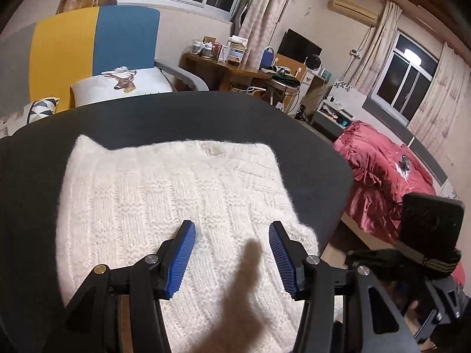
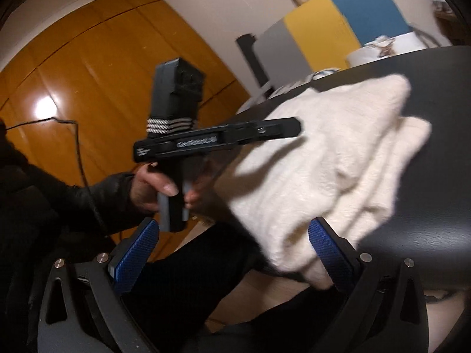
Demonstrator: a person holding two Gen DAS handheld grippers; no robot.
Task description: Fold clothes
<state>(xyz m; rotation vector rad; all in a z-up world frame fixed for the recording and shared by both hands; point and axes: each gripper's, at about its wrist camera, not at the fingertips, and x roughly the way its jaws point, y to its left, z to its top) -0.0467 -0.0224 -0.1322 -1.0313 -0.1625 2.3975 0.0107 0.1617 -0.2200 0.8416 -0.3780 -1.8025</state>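
A cream knitted sweater [image 1: 176, 200] lies folded into a thick rectangle on a round black table [image 1: 309, 153]. In the left wrist view my left gripper [image 1: 232, 225] hovers just over the sweater's near part, open, with nothing between its blue pads. In the right wrist view my right gripper [image 2: 232, 226] is open wide at the table's edge. The sweater's [image 2: 338, 161] hanging corner sits just inside its right finger [image 2: 329, 253], and the pads are not pressing on it. A hand [image 2: 150, 188] in a dark sleeve holds the left tool's handle above the sweater.
A bed with a yellow and blue headboard [image 1: 94, 47] and a deer pillow [image 1: 123, 81] stands behind the table. A red quilt [image 1: 382, 176] lies to the right and a cluttered wooden desk [image 1: 229, 67] stands under the window. Wooden wardrobe doors [image 2: 88, 73] stand to the left.
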